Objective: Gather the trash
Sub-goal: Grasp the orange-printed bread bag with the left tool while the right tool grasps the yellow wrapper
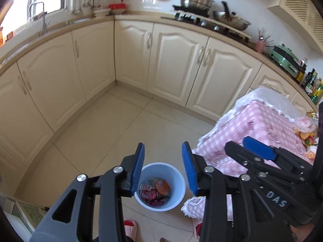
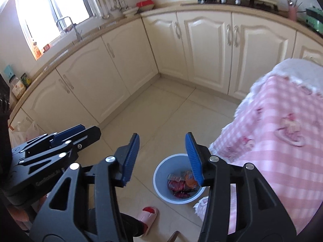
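A light blue trash bin (image 1: 179,183) stands on the tiled floor beside the table; it also shows in the right wrist view (image 2: 161,173). Inside lie several wrappers (image 1: 155,191), red and orange, seen too in the right wrist view (image 2: 180,183). My left gripper (image 1: 163,167) is open and empty, held high above the bin. My right gripper (image 2: 162,157) is open and empty, also above the bin; it shows at the right of the left wrist view (image 1: 248,149). More trash (image 1: 306,137) lies on the table at the far right edge.
A table with a pink checked cloth (image 1: 252,129) stands right of the bin, also in the right wrist view (image 2: 282,133). Cream cabinets (image 1: 173,60) line the back and left. A slippered foot (image 2: 148,215) is near the bin. A plastic bag (image 2: 26,131) sits at left.
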### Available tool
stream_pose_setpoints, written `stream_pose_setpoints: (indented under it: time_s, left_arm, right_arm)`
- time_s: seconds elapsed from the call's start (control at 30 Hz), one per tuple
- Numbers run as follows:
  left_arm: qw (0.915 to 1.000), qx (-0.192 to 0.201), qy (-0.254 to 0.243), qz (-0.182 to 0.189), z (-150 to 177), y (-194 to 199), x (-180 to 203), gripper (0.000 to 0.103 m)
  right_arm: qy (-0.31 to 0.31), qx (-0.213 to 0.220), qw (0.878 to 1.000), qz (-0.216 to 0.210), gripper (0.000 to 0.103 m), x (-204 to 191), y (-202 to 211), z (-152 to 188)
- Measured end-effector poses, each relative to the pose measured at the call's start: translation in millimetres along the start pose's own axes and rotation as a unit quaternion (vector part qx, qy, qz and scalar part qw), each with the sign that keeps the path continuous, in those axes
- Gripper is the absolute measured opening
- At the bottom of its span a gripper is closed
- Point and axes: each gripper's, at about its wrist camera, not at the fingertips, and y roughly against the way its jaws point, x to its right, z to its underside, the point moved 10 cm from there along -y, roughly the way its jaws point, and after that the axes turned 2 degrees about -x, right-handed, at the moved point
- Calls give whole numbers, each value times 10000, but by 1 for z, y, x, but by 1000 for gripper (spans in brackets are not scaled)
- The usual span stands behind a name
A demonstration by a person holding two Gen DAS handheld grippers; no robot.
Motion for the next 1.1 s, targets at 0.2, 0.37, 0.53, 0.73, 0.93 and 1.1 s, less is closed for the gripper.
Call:
stream_pose_setpoints:
  time_s: [0.2, 0.37, 0.53, 0.73, 0.93, 1.1]
  left_arm:
    - [9986, 291, -347, 268, -8, 32, 54, 45]
    - [9935, 292, -863, 675, -4, 43, 136, 46]
    - [9809, 95, -1558, 1165, 13, 39, 230, 54]
    - [9538, -66, -2401, 1805, 41, 35, 351, 54]
    - [9230, -246, -3196, 2128, 72, 22, 454, 54]
    - [9024, -265, -3693, 2202, 89, 10, 516, 54]
  right_arm:
    - [-127, 544, 9980, 283, 50, 38, 72, -9]
    - [-401, 945, 9924, 681, 52, 94, 135, 0]
    - [-861, 1224, 9798, 1330, 53, 176, 192, 24]
    - [-1604, 1481, 9515, 2168, 54, 277, 254, 64]
    - [-2305, 1600, 9234, 2618, 56, 355, 297, 104]
    - [-2561, 1614, 9148, 2673, 59, 389, 312, 125]
